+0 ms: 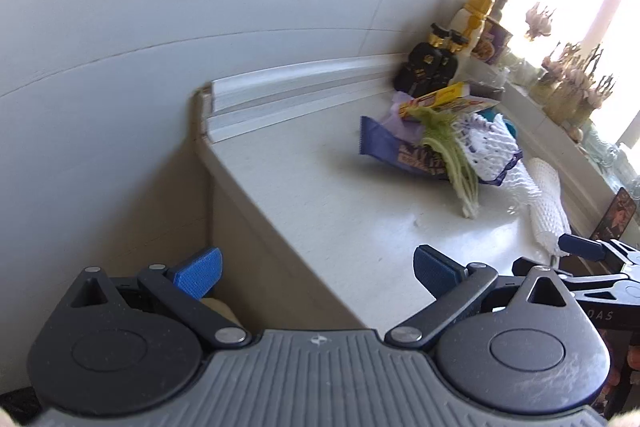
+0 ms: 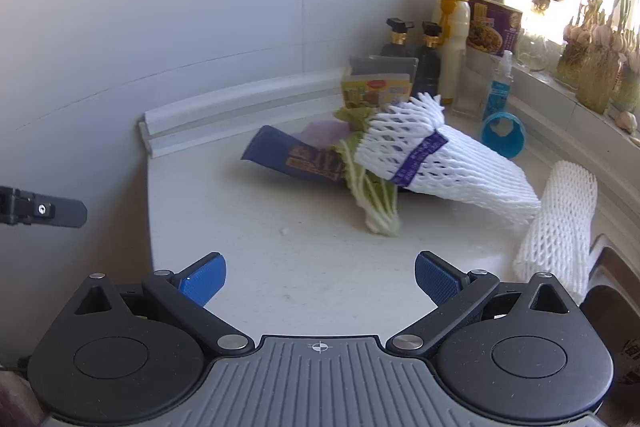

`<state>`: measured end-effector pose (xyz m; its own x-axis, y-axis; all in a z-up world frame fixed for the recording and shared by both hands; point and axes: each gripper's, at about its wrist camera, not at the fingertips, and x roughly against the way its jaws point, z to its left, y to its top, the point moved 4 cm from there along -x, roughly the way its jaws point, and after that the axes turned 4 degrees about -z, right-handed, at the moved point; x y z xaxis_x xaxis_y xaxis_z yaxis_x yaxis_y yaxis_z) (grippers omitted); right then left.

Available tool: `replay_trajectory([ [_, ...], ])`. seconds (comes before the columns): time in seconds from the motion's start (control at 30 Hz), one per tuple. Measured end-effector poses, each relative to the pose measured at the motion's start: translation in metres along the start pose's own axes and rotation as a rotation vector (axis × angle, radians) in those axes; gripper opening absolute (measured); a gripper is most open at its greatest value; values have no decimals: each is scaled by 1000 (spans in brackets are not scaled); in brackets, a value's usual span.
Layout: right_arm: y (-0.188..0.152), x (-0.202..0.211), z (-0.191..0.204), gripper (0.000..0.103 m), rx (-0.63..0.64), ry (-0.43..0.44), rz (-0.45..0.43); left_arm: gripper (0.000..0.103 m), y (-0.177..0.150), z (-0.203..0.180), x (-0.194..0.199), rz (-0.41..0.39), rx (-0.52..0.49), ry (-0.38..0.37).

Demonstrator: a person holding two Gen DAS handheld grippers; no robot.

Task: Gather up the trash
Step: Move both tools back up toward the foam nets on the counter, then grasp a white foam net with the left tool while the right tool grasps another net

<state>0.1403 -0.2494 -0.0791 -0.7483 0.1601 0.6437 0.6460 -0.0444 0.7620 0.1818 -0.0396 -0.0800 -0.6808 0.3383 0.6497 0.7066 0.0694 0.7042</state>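
- Your right gripper (image 2: 320,277) is wide open and holds nothing; your left gripper (image 1: 316,269) too.
- The white foam net sleeve with purple band (image 2: 448,163) lies tilted on the pale countertop (image 2: 260,227), its tufted end pointing up toward the wall.

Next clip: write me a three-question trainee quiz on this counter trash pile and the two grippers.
1. True or false: the right gripper is shut on the foam net sleeve bundle.
2. Multiple choice: what binds that bundle? A) purple band B) red string C) clear tape
3. Short answer: which leafy item lies against the dark blue wrapper?

Key:
1. False; it is open and empty, as is the left gripper.
2. A; the purple band wraps it.
3. The green vegetable stalks.
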Motion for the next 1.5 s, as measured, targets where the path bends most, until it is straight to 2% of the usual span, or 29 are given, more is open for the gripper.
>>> replay_trajectory([
  [0.27,6,-13,-80,102,-19,-134,15,102,35,-81,-40,-30,-100,-163],
  [0.47,5,-34,-138,102,-31,-234,85,96,48,-142,-69,-67,-190,-277],
  [0.63,2,-52,-172,102,-61,-277,152,87,50,-171,-98,-77,-267,-306],
  [0.77,4,-65,-188,102,-98,-268,172,82,52,-177,-121,-51,-261,-297],
  [0.87,7,-75,-196,101,-118,-262,190,73,54,-175,-132,-29,-233,-290],
  [0.97,9,-84,-201,99,-142,-256,214,57,56,-172,-137,-14,-208,-288],
  [1.0,8,-87,-203,99,-149,-254,221,49,56,-171,-138,-10,-202,-284],
  [1.03,8,-88,-204,96,-155,-254,226,39,56,-170,-138,-7,-197,-281],
  [1.17,9,-90,-203,88,-151,-252,231,27,55,-166,-135,8,-184,-298],
  [1.27,9,-90,-200,77,-146,-246,237,17,55,-164,-134,12,-180,-302],
  [1.37,10,-90,-198,60,-140,-248,242,11,55,-163,-130,10,-168,-313],
  [1.43,10,-90,-197,37,-138,-246,243,8,56,-163,-127,1,-165,-321],
  [1.5,12,-90,-196,27,-130,-248,244,8,56,-163,-124,-11,-166,-332],
])
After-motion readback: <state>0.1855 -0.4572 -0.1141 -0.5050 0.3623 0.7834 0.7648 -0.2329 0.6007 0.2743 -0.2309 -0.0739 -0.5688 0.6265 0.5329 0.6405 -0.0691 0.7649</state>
